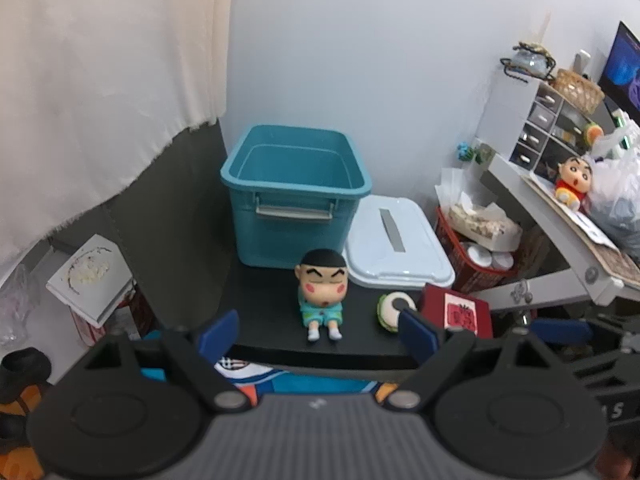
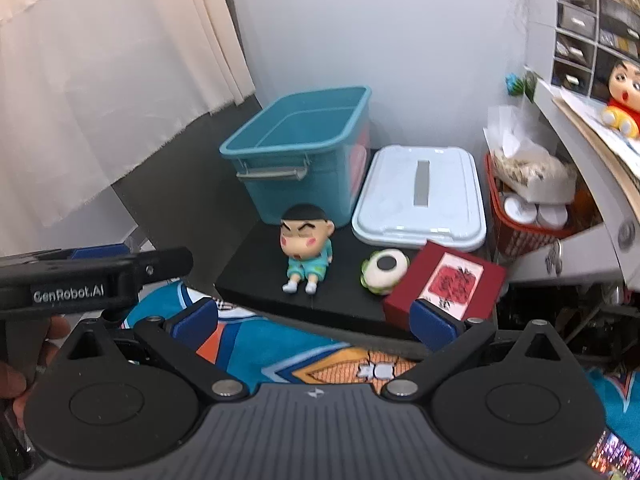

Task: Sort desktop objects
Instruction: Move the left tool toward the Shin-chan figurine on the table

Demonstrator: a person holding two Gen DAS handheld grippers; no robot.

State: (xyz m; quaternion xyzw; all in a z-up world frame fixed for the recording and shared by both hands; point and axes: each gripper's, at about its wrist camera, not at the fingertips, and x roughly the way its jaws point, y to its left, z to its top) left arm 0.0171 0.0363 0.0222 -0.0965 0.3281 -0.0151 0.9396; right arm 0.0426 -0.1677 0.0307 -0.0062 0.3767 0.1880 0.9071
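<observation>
Sitting figurine (image 1: 320, 294) beyond, between spread left tongs (image 1: 320, 332).

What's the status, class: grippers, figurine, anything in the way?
Left gripper open, right gripper open, both empty. Figurine sits before the teal bin, untouched. Approach clear; lid lies beside.

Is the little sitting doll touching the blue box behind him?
Cannot tell. In both wrist views the doll's head overlaps the blue box, hiding any gap or contact.
</observation>
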